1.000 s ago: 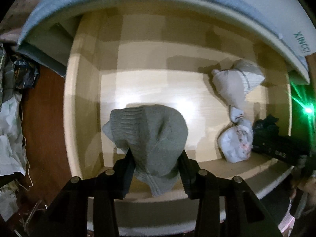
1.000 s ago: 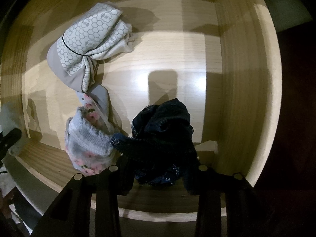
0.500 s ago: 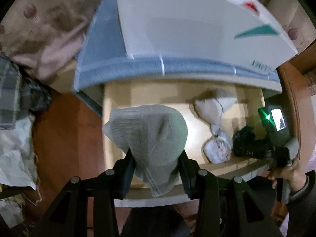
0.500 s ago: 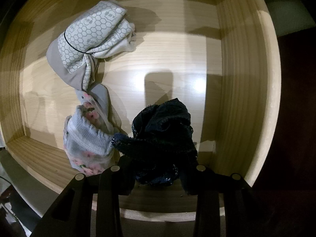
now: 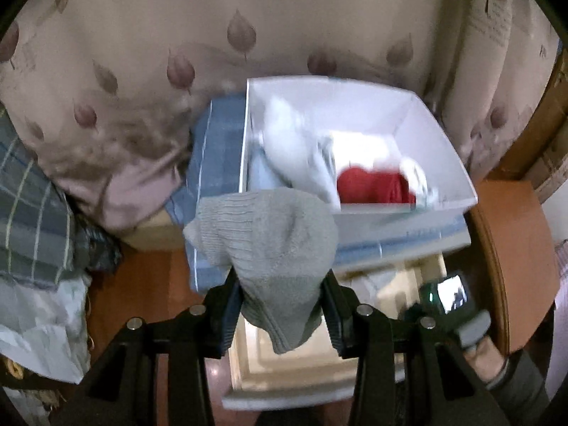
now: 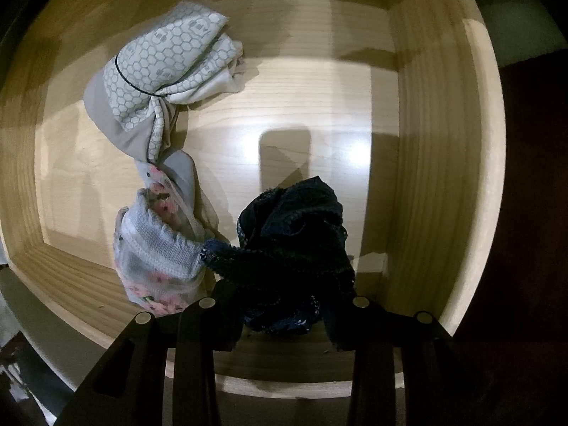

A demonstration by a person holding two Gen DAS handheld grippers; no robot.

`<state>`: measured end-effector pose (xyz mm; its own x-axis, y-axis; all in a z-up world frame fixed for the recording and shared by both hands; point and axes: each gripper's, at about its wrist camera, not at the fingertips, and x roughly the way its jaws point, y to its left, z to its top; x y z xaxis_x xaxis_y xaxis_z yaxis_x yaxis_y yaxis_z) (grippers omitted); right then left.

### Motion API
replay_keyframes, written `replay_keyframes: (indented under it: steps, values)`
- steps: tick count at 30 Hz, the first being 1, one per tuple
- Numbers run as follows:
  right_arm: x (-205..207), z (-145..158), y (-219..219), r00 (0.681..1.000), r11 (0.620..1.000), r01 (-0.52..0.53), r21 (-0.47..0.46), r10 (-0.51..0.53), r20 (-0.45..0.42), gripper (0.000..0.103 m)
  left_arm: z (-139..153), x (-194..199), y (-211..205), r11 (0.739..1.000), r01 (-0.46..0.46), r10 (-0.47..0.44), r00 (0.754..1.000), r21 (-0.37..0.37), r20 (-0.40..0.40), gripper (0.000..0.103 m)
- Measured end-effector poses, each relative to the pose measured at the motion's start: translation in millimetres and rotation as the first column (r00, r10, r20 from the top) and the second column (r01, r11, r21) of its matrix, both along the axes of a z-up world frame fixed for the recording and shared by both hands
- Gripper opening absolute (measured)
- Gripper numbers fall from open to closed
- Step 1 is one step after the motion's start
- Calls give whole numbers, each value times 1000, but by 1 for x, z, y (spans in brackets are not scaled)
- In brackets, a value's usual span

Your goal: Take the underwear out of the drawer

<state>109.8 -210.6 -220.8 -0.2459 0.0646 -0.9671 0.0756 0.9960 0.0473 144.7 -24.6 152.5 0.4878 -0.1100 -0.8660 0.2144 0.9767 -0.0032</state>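
Left fingers (image 5: 282,305) clamp the grey knit garment (image 5: 269,248) above the white box (image 5: 440,142); right fingers (image 6: 284,316) pinch dark lace underwear (image 6: 294,248) inside the drawer (image 6: 426,142).

grey underwear (image 5: 264,245): plain grey knit, ribbed along one edge
dark underwear (image 6: 294,245): navy, almost black, lace with tiny pale specks
hexagon underwear (image 6: 167,74): white with a grey honeycomb print, thin black line, taupe band
floral underwear (image 6: 156,259): pale grey-white with small pink flowers
drawer (image 6: 426,142): light blond wood grain
box (image 5: 440,145): white, with red and white cloth inside
curtain (image 5: 142,53): beige-pink with brownish leaf motifs
floor (image 5: 149,277): orange-brown
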Motion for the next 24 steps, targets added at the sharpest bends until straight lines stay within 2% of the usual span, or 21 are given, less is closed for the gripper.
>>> replay_keyframes:
  steps: [8,16,20,24]
  values:
    - [3,0,-3,1000,1000,23,19,-23,2,33,9,55,-13,999,-12,11,999,35,45,42]
    - [3,0,-13,999,998,37,44,-37,8,34,-30,98,-25,998,-12,12,1000,60,-8,42]
    - [3,-2,-17,999,999,34,40,-35,3,34,-38,103,-33,997,6,-7,1000,74,7,42]
    - [8,-4,-12,999,999,37,33,-37,1,34,-45,105,-38,999,26,-25,1000,36,-14,42]
